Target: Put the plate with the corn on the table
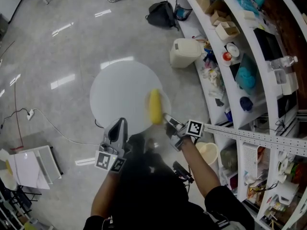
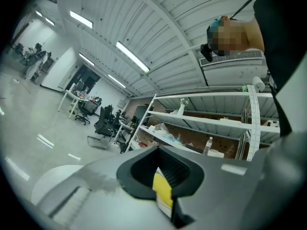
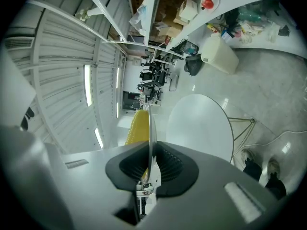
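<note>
A yellow corn cob [image 1: 155, 107] lies on a pale plate [image 1: 164, 101] over the right edge of the round white table [image 1: 120, 95]. My right gripper [image 1: 168, 120] is shut on the plate's near rim. In the right gripper view the plate [image 3: 151, 128] stands edge-on between the pads of that gripper [image 3: 149, 169], with the corn [image 3: 138, 126] to its left and the table [image 3: 201, 123] beyond. My left gripper [image 1: 122, 123] hangs by the table's near edge and holds nothing. Its jaws [image 2: 160, 176] stand slightly apart, and a yellow patch shows through the gap.
Long white shelves [image 1: 240, 56] crowded with small items run down the right side. A white bin [image 1: 184, 51] and a black bag [image 1: 160, 14] sit on the floor beyond the table. A cable with a power strip [image 1: 29, 114] and a white stand [image 1: 33, 164] are at the left.
</note>
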`<state>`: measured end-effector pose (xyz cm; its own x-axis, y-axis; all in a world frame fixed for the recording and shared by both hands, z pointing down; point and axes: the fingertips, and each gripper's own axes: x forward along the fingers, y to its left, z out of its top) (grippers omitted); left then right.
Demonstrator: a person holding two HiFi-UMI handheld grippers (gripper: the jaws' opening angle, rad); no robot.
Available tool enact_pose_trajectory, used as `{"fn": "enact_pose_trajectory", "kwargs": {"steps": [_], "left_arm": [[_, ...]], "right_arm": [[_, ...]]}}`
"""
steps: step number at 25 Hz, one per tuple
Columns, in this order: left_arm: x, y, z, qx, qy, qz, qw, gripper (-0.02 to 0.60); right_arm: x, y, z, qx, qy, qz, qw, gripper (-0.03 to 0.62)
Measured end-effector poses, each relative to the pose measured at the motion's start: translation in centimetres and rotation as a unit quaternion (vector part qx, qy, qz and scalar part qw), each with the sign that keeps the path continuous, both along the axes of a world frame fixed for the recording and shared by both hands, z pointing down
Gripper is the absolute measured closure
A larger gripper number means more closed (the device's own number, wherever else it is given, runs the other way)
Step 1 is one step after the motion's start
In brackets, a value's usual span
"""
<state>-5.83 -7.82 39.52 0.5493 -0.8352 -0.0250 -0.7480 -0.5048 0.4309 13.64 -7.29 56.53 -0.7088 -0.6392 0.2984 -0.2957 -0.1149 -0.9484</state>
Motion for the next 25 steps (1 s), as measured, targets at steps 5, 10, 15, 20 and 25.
{"fn": "enact_pose_trajectory", "kwargs": {"steps": [5, 10, 15, 20, 25], "left_arm": [[0.0, -1.2, 2.3, -0.004, 0.003, 0.010, 0.9999, 0.578], [0.2, -2.6, 3.9, -0.008, 0.012, 0.011, 0.9998, 0.578], [0.2, -3.6, 5.8, -0.017, 0.013, 0.008, 0.9997, 0.578], [-0.2, -4.3, 8.0, -0.017, 0.006, 0.014, 0.9997, 0.578], [-0.4, -4.9, 9.4, -0.026, 0.010, 0.014, 0.9995, 0.578]], "right_arm": [[-0.5, -1.2, 2.4, 0.007, 0.011, -0.012, 1.000, 0.551], [-1.6, -2.4, 5.2, 0.012, 0.005, -0.023, 1.000, 0.550], [-2.1, -3.3, 7.7, 0.023, 0.002, -0.035, 0.999, 0.549], [-2.5, -4.1, 10.1, 0.026, -0.004, -0.040, 0.999, 0.549], [-2.6, -4.6, 12.5, 0.015, -0.004, -0.041, 0.999, 0.549]]}}
